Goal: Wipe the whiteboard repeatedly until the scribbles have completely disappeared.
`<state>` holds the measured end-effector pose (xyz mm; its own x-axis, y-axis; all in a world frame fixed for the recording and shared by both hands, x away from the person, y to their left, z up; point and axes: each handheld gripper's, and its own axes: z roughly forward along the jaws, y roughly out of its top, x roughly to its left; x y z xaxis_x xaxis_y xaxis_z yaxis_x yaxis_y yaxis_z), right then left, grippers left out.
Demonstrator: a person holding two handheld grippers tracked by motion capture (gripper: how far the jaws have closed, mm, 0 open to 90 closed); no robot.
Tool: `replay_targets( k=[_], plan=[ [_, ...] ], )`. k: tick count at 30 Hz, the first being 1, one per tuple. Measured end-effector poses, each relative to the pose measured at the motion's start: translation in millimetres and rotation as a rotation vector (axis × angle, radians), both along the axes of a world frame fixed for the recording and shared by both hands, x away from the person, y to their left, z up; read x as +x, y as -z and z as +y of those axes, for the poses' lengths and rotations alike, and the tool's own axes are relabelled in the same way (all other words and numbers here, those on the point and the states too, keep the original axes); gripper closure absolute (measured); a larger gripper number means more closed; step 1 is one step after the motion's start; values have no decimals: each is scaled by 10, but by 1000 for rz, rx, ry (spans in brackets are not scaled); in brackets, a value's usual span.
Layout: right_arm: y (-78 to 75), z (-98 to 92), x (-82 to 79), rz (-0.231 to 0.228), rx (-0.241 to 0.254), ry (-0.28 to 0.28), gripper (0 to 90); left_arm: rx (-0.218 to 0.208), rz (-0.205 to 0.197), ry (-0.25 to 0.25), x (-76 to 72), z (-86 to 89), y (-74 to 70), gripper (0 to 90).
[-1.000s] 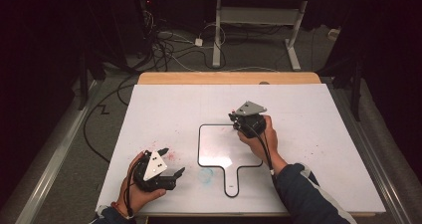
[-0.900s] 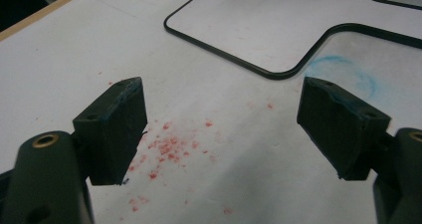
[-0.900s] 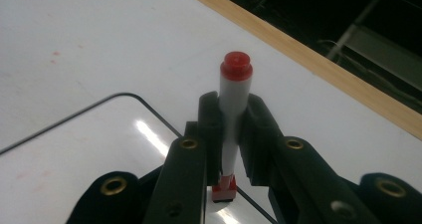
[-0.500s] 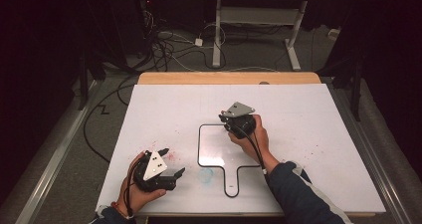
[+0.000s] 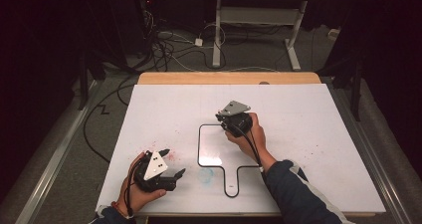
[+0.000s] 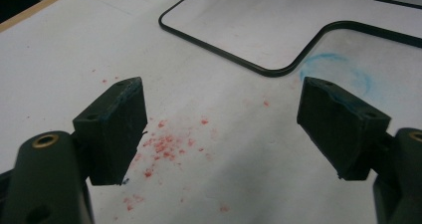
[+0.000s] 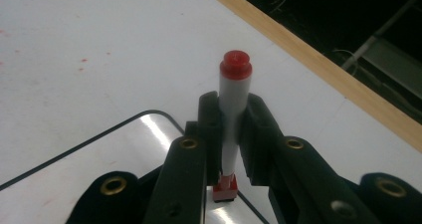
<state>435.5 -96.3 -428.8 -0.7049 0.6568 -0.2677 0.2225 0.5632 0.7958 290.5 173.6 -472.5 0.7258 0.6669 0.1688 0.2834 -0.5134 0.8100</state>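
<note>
The high view looked forward and down over the whole white table (image 5: 308,114). Both gripper views sat close above it, each sharing with the high view the black-rimmed board (image 5: 214,147) (image 6: 259,30) (image 7: 89,169).

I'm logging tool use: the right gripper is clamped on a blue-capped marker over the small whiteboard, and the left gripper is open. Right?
Not quite: the marker has a red cap, as the right gripper view shows. The right gripper is clamped on it over the small whiteboard, and the left gripper is open.
</note>
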Motion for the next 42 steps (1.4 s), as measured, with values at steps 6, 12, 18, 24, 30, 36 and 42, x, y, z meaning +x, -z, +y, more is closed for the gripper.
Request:
replay_targets(
  k=[6,12,18,24,30,36,42],
  plan=[
    [-56,-43,-117,52,-10,-42,813,-1,3,4,-4,-2,4,192],
    [-51,-174,-52,66,22,-30,812,-6,5,10,0,-8,7,191],
    [-81,-127,-135,129,41,-124,813,1,8,12,5,0,14,191],
    [-65,-190,-82,72,8,-39,812,-2,9,7,14,13,17,191],
    [-66,-198,-102,110,48,-76,812,-3,17,7,45,26,30,191],
    [-57,-350,-34,116,89,-22,812,-2,13,4,35,28,26,192],
    [-123,-548,-72,139,174,-3,812,11,13,7,32,23,32,191]
  ],
)
